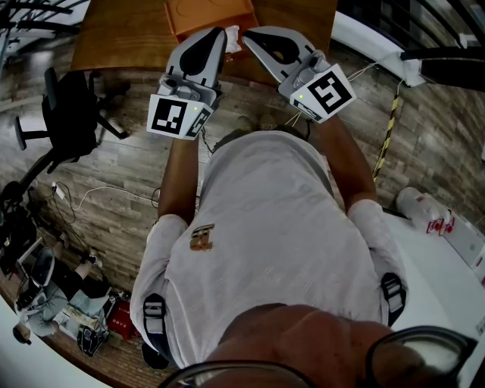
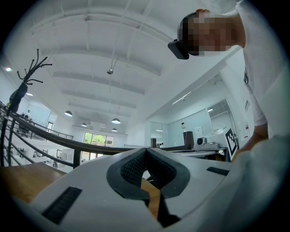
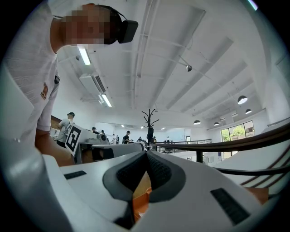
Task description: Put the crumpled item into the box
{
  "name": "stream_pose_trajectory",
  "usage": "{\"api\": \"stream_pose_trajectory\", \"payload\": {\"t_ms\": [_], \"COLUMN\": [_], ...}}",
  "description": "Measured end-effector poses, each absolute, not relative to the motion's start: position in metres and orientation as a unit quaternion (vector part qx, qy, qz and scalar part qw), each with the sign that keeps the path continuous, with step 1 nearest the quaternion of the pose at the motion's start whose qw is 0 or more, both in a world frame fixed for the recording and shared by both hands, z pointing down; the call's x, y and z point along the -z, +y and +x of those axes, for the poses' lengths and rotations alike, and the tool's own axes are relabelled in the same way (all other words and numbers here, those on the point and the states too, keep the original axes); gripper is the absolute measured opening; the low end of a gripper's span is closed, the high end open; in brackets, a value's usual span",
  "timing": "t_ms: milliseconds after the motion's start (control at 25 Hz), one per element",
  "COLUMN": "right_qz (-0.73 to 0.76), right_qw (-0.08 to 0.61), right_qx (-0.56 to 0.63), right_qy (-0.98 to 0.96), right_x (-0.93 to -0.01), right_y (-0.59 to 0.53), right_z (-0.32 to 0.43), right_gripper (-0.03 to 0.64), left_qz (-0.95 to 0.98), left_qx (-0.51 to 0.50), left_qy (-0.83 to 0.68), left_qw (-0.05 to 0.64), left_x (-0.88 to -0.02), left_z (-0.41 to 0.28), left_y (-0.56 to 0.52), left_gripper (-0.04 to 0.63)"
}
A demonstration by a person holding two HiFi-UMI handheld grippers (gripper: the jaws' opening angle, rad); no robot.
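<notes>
An orange box (image 1: 206,15) lies on a wooden table (image 1: 114,38) at the top of the head view. A small white crumpled item (image 1: 233,38) shows at the box's near edge, between the tips of my two grippers; whether it touches either I cannot tell. My left gripper (image 1: 220,34) is shut with nothing in it, its tips meeting (image 2: 145,152). My right gripper (image 1: 248,35) is shut and empty too (image 3: 146,154). A bit of the orange box (image 3: 141,201) shows through the gap under the right jaws. Both gripper views look up at the ceiling.
A black office chair (image 1: 72,114) stands on the wood floor at left, with cables (image 1: 98,193) near it. A white table (image 1: 447,265) with a plastic bottle (image 1: 424,208) lies at right. A seated person (image 1: 53,292) is at lower left.
</notes>
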State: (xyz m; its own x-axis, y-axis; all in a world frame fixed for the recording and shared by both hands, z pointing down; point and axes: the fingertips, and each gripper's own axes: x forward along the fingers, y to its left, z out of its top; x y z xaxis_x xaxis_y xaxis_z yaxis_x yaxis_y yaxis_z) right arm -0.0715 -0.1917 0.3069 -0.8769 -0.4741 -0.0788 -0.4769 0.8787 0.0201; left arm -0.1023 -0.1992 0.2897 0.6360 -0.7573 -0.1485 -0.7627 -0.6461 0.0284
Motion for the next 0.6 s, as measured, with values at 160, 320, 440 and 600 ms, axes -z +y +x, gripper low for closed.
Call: {"api": "stream_pose_trajectory", "payload": {"t_ms": [160,320,440,600], "right_qz": [-0.242,-0.241,-0.240,-0.239], "right_qw": [0.037,0.052,0.049,0.038], "right_qx": [-0.021,-0.026,-0.026,-0.022], "right_qy": [0.969,0.969,0.969,0.970], "right_x": [-0.3051,-0.3000,-0.3012,-0.3052], "right_y": [-0.1912,-0.1934,-0.1953,-0.1975], "right_z": [-0.0723,-0.0747,-0.0751,-0.0736], "right_gripper": [0.032,0.032,0.032,0.032], "left_qz": [-0.904,-0.903,-0.903,-0.903], "left_qx": [-0.073,-0.074,-0.074,-0.073], "left_qy": [0.421,0.422,0.423,0.423], "left_qw": [0.019,0.018,0.017,0.018], "left_x": [-0.2888,-0.2901,-0.2905,-0.2900], "left_z": [-0.1027,-0.1043,-0.1051,-0.1042], "left_y": [-0.1988,-0.2001,-0.2025,-0.2052], "left_gripper": [0.020,0.020,0.020,0.020]}}
